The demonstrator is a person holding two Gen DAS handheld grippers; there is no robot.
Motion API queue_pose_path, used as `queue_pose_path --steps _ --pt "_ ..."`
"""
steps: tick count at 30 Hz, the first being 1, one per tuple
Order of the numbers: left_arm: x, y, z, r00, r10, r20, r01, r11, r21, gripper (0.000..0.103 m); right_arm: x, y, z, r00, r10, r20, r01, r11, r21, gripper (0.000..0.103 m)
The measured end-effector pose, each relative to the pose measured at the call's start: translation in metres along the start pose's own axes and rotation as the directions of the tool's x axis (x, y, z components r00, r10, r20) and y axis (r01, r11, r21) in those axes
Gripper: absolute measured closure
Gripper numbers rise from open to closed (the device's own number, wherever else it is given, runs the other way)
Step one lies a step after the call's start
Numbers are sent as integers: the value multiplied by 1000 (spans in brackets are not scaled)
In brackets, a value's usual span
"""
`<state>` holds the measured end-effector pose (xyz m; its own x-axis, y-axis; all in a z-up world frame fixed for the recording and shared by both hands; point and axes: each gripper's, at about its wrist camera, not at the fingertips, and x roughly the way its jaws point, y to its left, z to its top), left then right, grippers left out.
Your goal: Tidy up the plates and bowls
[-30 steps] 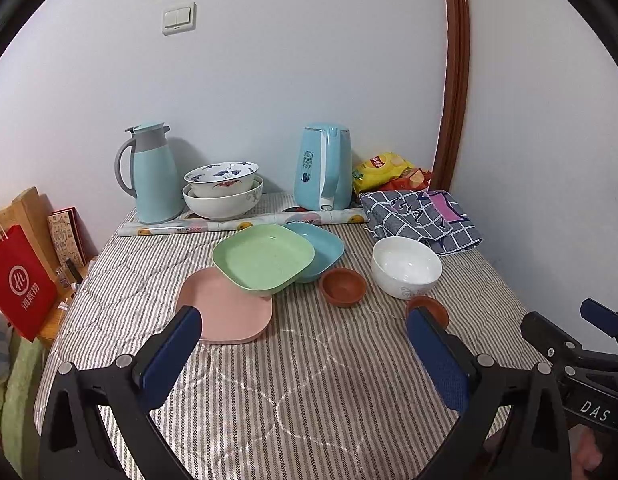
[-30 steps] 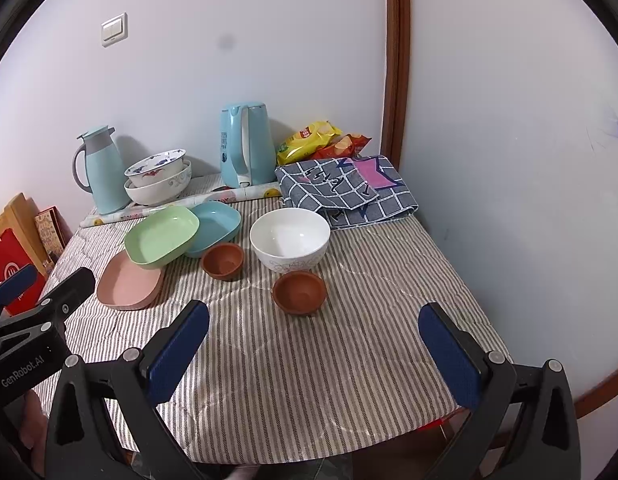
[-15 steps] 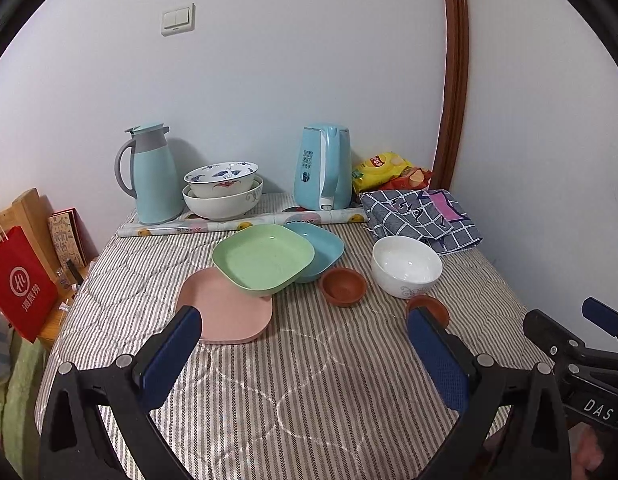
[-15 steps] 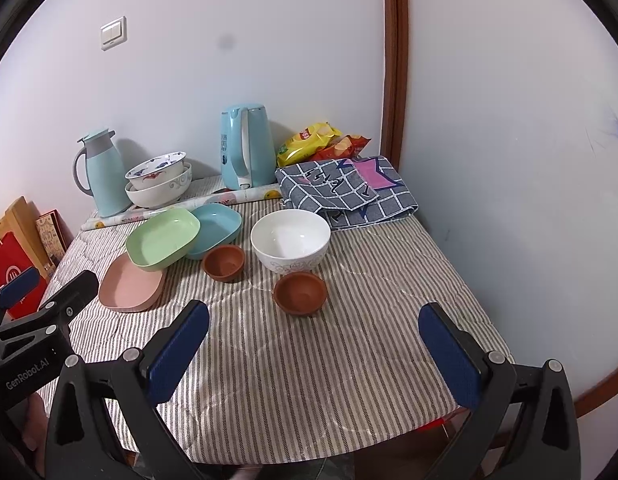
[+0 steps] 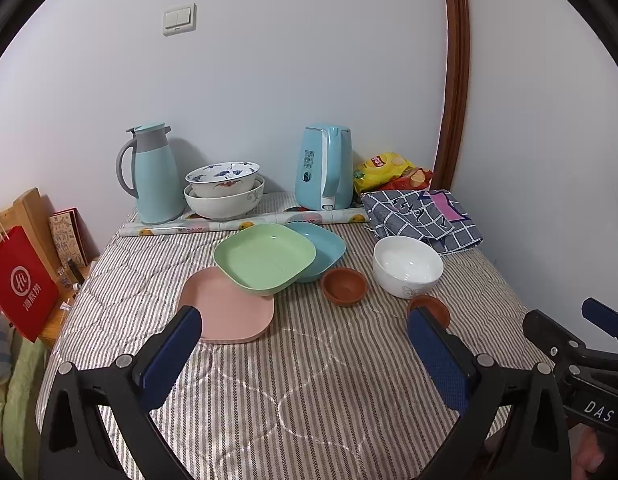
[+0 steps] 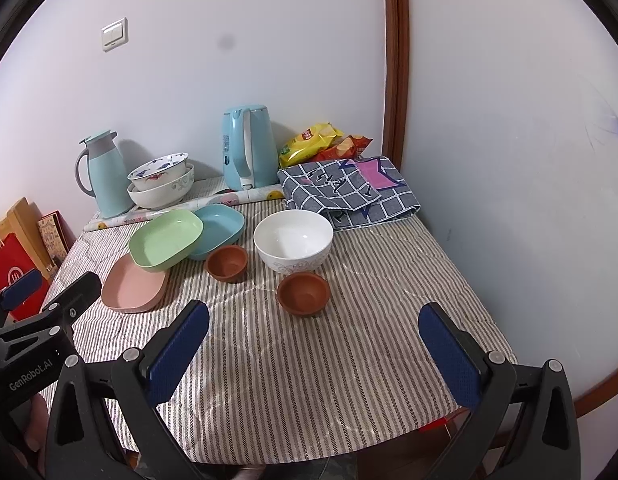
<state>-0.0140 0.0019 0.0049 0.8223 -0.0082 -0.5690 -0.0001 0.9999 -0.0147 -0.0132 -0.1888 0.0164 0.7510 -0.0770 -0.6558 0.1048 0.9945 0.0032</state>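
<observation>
From the left wrist view, the left gripper (image 5: 301, 332) is hovering over the near part of the striped tablecloth (image 5: 301, 392), its blue-padded fingers spread wide and holding nothing. Ahead of it, a green plate (image 5: 265, 258) is lying tilted across a pink plate (image 5: 229, 312) and a blue plate (image 5: 323, 246), overlapping both. A small brown bowl (image 5: 344, 286) is sitting just beside the blue plate, and a white bowl (image 5: 408, 266) with a grey pattern near its base is standing empty to its right. A second brown bowl (image 5: 429, 308) is showing partly behind the right finger. At the back, a blue-patterned bowl (image 5: 223, 178) is nesting inside a larger white bowl (image 5: 225, 200), between a thermos jug (image 5: 155, 178) and a kettle (image 5: 325, 168). The red bag (image 5: 23, 284) at the left is carrying white Chinese characters (too small to read surely), and "DAS" is showing on the right gripper body at the edge.

From the right wrist view, the right gripper (image 6: 315, 342) is likewise hanging open and empty above the cloth. The nearer brown bowl (image 6: 303, 293) is sitting empty just in front of the white bowl (image 6: 293, 245). "GenRobot.AI" is reading on the left gripper's housing at the left edge.
</observation>
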Motion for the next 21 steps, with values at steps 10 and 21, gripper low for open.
queue_pose_path --steps 10,21 --pt "-3 0 0 1000 -1 2 1 1000 -1 0 -2 1 -1 1000 4 5 -4 1000 -1 0" --pt "-2 1 2 1000 -10 -2 10 1000 -2 0 -3 2 -3 1000 6 4 -6 1000 6 0"
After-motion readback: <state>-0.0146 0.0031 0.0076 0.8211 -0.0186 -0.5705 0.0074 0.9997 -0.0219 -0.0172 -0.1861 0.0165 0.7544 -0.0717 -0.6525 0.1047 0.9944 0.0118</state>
